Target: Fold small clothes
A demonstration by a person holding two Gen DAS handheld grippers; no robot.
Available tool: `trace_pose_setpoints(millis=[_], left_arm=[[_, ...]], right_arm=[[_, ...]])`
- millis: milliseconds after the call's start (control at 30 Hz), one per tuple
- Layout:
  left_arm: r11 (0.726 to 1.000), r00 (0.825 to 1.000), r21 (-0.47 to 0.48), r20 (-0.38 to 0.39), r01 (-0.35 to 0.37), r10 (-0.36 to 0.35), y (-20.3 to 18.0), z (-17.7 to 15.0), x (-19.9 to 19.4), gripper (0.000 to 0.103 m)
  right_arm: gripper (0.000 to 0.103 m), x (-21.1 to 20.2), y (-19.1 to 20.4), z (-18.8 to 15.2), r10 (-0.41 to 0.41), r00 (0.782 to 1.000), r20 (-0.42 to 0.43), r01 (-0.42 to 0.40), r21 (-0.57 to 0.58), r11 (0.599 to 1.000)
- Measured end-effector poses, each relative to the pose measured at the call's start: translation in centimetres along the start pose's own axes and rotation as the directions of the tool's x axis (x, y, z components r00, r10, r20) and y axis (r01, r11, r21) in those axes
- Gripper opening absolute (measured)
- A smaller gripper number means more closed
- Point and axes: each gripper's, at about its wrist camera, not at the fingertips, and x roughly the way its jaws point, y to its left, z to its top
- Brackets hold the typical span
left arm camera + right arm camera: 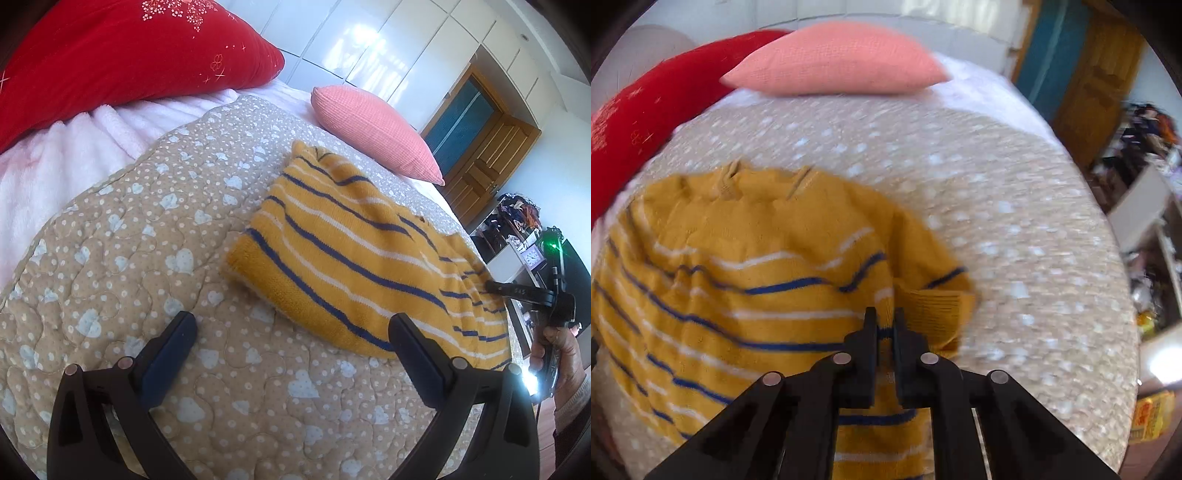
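A yellow sweater (332, 240) with blue and white stripes lies partly folded on a beige quilt (147, 240). My left gripper (291, 319) stands open just above the quilt, its right finger beside the sweater's near hem, nothing between the fingers. My right gripper (495, 286) reaches in from the right at the sweater's far sleeve edge. In the right wrist view the right gripper (884, 314) is shut, its tips pinching the sweater (757, 258) close to a ribbed cuff (938, 306). That view is motion-blurred.
A red pillow (110, 55) and a pink pillow (373, 129) lie at the head of the bed, with a white fleece blanket (55, 158) under the quilt. A wooden door (487, 155) and cluttered shelves (517, 214) stand beyond the bed's right edge. A hand (561, 350) holds the right gripper.
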Motion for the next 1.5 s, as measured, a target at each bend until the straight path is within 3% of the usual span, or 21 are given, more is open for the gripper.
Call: trace_pose_setpoints(millis=[100, 200, 233, 300, 333, 400, 533, 633, 733, 933, 1033, 1133, 1267, 1300, 1367, 1433, 1500], left_arm=[[1.0, 1.0, 0.002, -0.002, -0.004, 0.004, 0.1, 0.0, 0.0, 0.103], [1.0, 1.0, 0.003, -0.003, -0.006, 0.006, 0.1, 0.0, 0.0, 0.103], [1.0, 1.0, 0.003, -0.003, -0.005, 0.005, 0.1, 0.0, 0.0, 0.103], [1.0, 1.0, 0.002, -0.003, -0.004, 0.005, 0.2, 0.1, -0.1, 0.103], [1.0, 1.0, 0.003, -0.003, -0.006, 0.006, 0.1, 0.1, 0.0, 0.103], [1.0, 1.0, 0.003, -0.004, -0.006, 0.006, 0.1, 0.1, 0.0, 0.103], [1.0, 1.0, 0.004, -0.004, -0.007, 0.007, 0.1, 0.1, 0.0, 0.103], [1.0, 1.0, 0.007, -0.006, -0.012, 0.012, 0.0, 0.1, 0.2, 0.103], [1.0, 1.0, 0.006, -0.007, -0.012, 0.012, 0.1, 0.1, 0.2, 0.103], [1.0, 1.0, 0.006, -0.007, -0.012, 0.012, 0.0, 0.1, 0.3, 0.103], [1.0, 1.0, 0.009, -0.011, -0.018, 0.018, 0.1, 0.1, 0.4, 0.103], [0.999, 0.999, 0.015, -0.017, -0.028, 0.029, -0.1, 0.2, 0.6, 0.103], [0.999, 0.999, 0.03, -0.023, -0.045, 0.046, -0.3, 0.2, 0.7, 0.103], [0.999, 0.999, 0.028, -0.023, -0.041, 0.042, -0.2, 0.2, 0.7, 0.103], [0.999, 0.999, 0.018, -0.018, -0.028, 0.028, 0.0, 0.2, 0.6, 0.103], [1.0, 1.0, 0.011, -0.013, -0.015, 0.016, 0.2, 0.2, 0.5, 0.103], [1.0, 1.0, 0.004, -0.009, -0.004, 0.004, 0.3, 0.2, 0.4, 0.103]], right_arm=[[0.003, 0.3, -3.6, -1.0, -0.055, 0.998, -0.031, 0.059, 0.145, 0.988], [0.007, 1.1, -4.4, -2.5, 0.011, 0.997, -0.079, 0.004, 0.188, 0.982], [0.01, 0.8, -4.5, -2.7, 0.027, 0.998, -0.063, -0.014, 0.194, 0.981], [0.029, -0.7, -4.8, -2.9, 0.022, 1.0, -0.007, -0.02, 0.227, 0.974], [0.034, -1.5, -5.0, -2.9, 0.034, 0.999, 0.022, -0.039, 0.25, 0.967], [0.037, -3.2, -4.7, -2.7, 0.078, 0.993, 0.084, -0.098, 0.268, 0.958], [0.036, -5.4, -0.5, -1.5, 0.152, 0.978, 0.14, -0.172, 0.14, 0.975], [0.028, -5.5, 5.0, -0.7, 0.284, 0.953, 0.103, -0.286, 0.002, 0.958], [0.024, -4.8, 9.9, -0.3, 0.319, 0.946, 0.06, -0.311, -0.111, 0.944], [0.026, 3.2, 15.7, 1.1, 0.244, 0.956, -0.166, -0.265, -0.116, 0.957], [0.026, 0.9, 17.1, 2.7, 0.221, 0.973, -0.066, -0.227, -0.103, 0.968], [0.026, -2.3, 19.9, 3.0, 0.283, 0.959, 0.022, -0.275, -0.18, 0.945], [0.027, -1.3, 25.8, 2.5, 0.265, 0.963, -0.054, -0.269, -0.285, 0.92], [0.033, -0.3, 27.4, 2.5, 0.262, 0.96, -0.098, -0.279, -0.301, 0.912], [0.034, 2.1, 29.2, 3.2, 0.228, 0.953, -0.2, -0.283, -0.311, 0.907], [0.037, 2.1, 29.9, 3.8, 0.207, 0.963, -0.171, -0.253, -0.319, 0.913], [0.037, 0.9, 29.2, 4.3, 0.268, 0.951, -0.158, -0.303, -0.277, 0.912]])
